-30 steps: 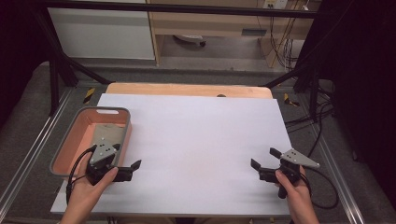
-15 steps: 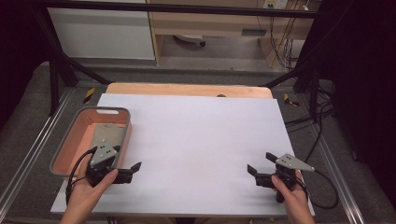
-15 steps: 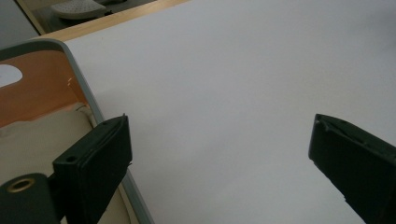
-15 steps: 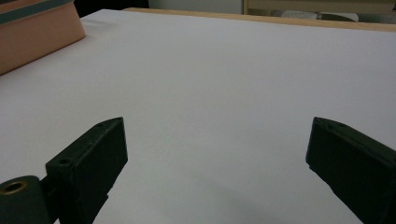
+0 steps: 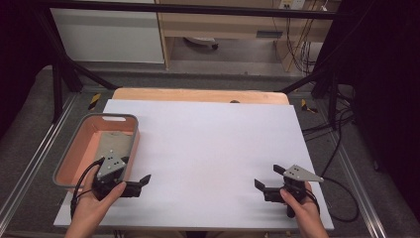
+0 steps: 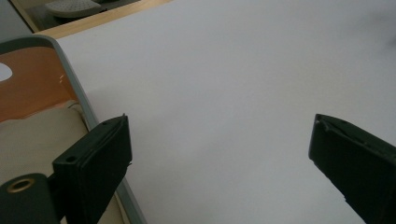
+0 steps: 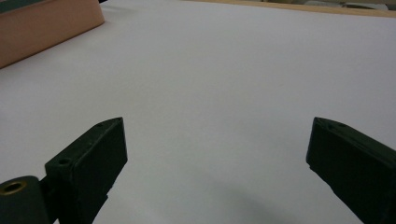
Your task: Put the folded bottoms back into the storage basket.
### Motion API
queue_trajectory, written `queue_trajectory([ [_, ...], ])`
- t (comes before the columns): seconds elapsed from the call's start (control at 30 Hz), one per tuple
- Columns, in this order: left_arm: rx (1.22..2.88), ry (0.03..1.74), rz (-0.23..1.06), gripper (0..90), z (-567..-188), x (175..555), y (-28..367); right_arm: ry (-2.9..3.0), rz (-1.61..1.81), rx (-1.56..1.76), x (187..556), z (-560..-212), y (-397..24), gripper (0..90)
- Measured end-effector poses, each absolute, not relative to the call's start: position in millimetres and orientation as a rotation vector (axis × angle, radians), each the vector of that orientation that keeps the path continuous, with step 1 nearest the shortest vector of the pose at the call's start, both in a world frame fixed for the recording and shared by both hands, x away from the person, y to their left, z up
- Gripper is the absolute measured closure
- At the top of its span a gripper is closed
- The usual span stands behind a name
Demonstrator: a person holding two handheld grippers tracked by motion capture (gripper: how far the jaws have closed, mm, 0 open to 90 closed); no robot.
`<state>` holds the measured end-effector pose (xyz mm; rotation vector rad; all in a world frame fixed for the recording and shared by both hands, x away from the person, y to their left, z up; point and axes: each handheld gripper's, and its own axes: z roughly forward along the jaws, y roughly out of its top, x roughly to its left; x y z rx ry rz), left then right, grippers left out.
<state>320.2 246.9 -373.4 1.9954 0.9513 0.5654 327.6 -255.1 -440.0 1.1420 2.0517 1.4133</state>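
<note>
A: Entry. Both claws rest low at the near edge of the desk [image 5: 213,148]. Left claw [image 5: 142,181] is released, jaws spread wide with nothing between them. Right claw [image 5: 265,184] likewise released and empty.

B: Nearest thing to work on?

A: The bin [image 5: 75,148], orange-pink inside with a grey rim, standing at the left edge of the desk. The left claw sits just beside its near right corner. In the left gripper view the rim [image 6: 74,88] runs right past the left jaw. The right claw is well apart from it, and in the right gripper view the bin's outer wall [image 7: 46,23] shows far off at top left.

B: Contents?

A: A pale, flat piece lies on the bin floor [image 6: 32,140]. Cannot tell whether it is cloth, paper or a liner.

B: Handling estimate?

A: Judgement only. The bin looks like moulded plastic: light, stiff enough to keep its shape, walls smooth and probably slippery against the jaws. The rim is thin, so a pinch across it should seat well. The far end has a handle slot [image 5: 114,118], likely a better purchase but a longer reach.

B: Risk?

A: Lifting by one corner could tilt it. Sliding it on the smooth white surface should take little force.
</note>
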Motion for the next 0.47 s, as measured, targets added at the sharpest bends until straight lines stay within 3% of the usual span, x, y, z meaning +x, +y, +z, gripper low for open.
queue_trajectory([
  [0.47,2.025,0.895,0.545,6.1,-376,315,228,2.042,1.402,1.136,338,-442,-245,5.8],
])
